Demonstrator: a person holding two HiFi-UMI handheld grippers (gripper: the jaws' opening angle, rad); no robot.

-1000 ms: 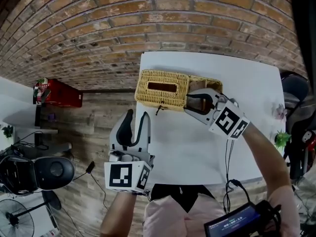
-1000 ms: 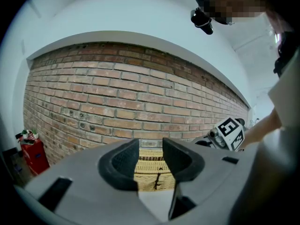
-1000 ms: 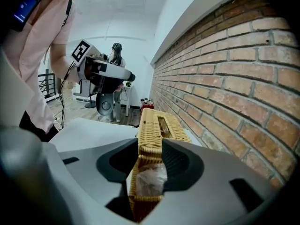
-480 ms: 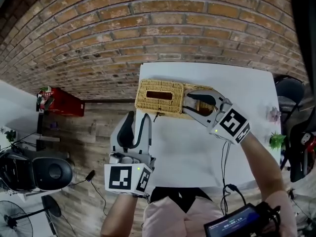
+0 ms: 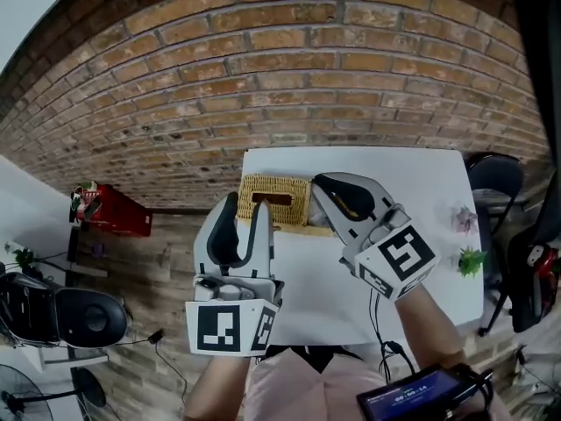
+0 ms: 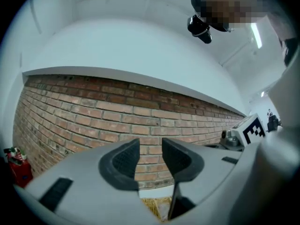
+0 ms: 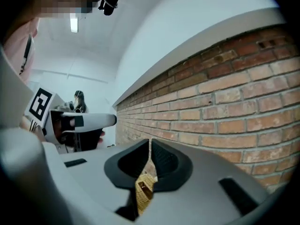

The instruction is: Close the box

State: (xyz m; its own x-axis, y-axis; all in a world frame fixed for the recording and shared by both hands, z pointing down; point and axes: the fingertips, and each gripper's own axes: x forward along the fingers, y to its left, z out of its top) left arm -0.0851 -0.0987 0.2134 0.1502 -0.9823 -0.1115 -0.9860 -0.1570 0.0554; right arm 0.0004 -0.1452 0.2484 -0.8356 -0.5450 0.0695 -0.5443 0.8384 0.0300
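Note:
A woven wicker box [image 5: 274,198] lies at the far left of the white table [image 5: 421,235]. My right gripper [image 5: 337,187] sits over its right end, and its jaws are closing. In the right gripper view the pads [image 7: 161,161] meet at the tips of the right gripper [image 7: 150,146], with a strip of the wicker lid [image 7: 144,191] pinched low between them. My left gripper [image 5: 245,202] stands open just in front of the box, nothing between its fingers. In the left gripper view the left gripper [image 6: 150,146] points at the brick wall, and a bit of wicker [image 6: 157,207] shows below.
A brick wall [image 5: 263,77] rises behind the table. On the floor to the left are a red box [image 5: 110,213] and a black stool [image 5: 79,318]. A small plant [image 5: 471,260] and a dark chair [image 5: 495,182] are at the table's right edge.
The right gripper's jaws have gone from wide apart around the box's right end to nearly together on the wicker. The left gripper has come up toward the box. The head view has tilted upward.

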